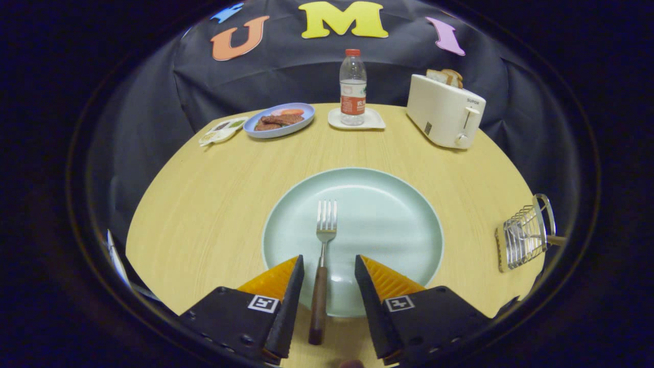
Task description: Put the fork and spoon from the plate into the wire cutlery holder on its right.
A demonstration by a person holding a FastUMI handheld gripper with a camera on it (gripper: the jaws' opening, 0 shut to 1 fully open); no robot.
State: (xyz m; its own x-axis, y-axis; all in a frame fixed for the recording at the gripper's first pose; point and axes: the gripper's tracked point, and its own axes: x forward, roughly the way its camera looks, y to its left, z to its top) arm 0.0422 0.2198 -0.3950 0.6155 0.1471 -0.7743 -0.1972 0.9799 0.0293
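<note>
A pale green plate [398,225] lies on the round wooden table just ahead of my fingers. On it rests a fork [323,255] with steel tines pointing away and a dark brown handle that runs back over the plate's near rim. My gripper [329,260] is open, and the fork's handle lies between the two fingers with a gap on each side. The wire cutlery holder [523,235] stands to the right of the plate near the table's edge, with something metallic inside it.
Beyond the plate stand a water bottle [352,87] on a white coaster, a white toaster [444,110] with bread at the back right, and a blue dish of food [280,120] with a small sauce dish [220,130] at the back left.
</note>
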